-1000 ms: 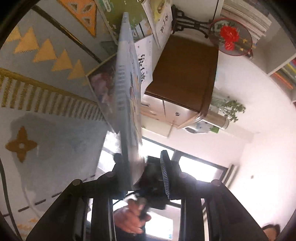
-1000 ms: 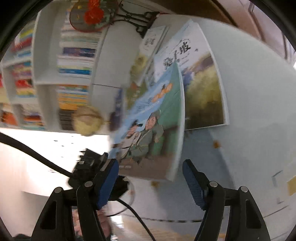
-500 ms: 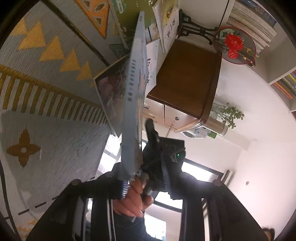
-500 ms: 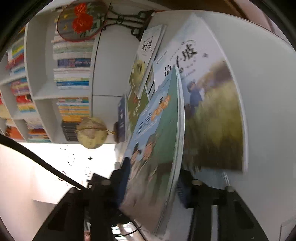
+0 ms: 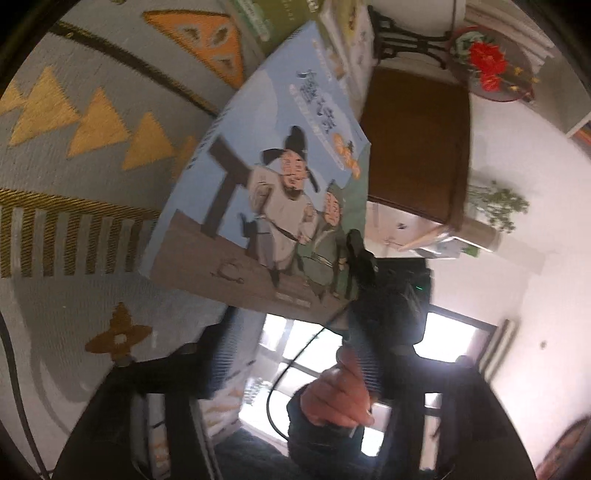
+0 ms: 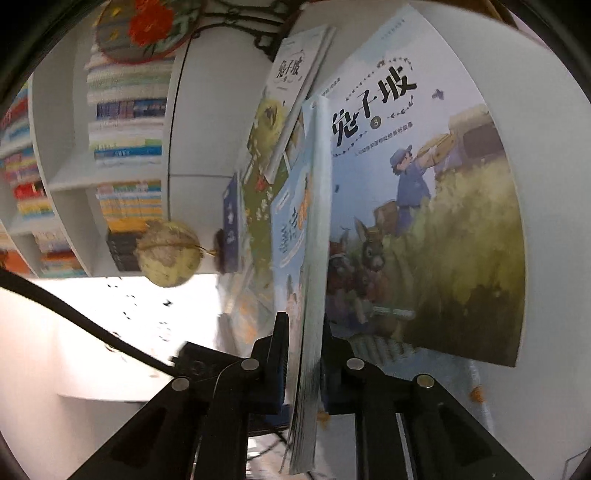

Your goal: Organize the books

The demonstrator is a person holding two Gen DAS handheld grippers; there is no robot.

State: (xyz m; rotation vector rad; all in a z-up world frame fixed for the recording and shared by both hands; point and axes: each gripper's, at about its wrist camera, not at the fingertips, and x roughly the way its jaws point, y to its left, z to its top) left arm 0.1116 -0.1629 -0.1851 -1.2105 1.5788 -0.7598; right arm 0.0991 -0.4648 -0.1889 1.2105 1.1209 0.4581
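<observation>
**Between two grippers: blue picture book passes to the right hand**

Between the fingers of the right gripper point(image 6: 301, 354) stands a thin blue picture book point(image 6: 314, 258), seen edge-on from the right wrist camera; the two pads press on its lower edge from both sides, closed tight on it. From the left wrist camera the same book point(image 5: 273, 206) shows its cover, with two cartoon figures in robes, tilted above a grey patterned rug point(image 5: 74, 155) with yellow triangles. The right gripper point(image 5: 364, 280) pinches the book's lower corner there, and a person's hand point(image 5: 340, 395) grips the handle below it.

The left gripper point(image 5: 295, 354) has its fingers parting, and they stand apart on either side of the book's lower edge. The picture is blurred, and the pads do not appear to press on the cover.

Just behind the held book, in the right wrist view, a larger book with rabbits on its cover point(image 6: 424, 221) lies on a white surface, and a slimmer white book point(image 6: 295, 74) lies beyond it. A small globe point(image 6: 168, 253) stands near a white bookshelf point(image 6: 66, 173) filled with stacked books. A round embroidered fan with red flowers point(image 6: 147, 26) sits on a dark stand.
</observation>
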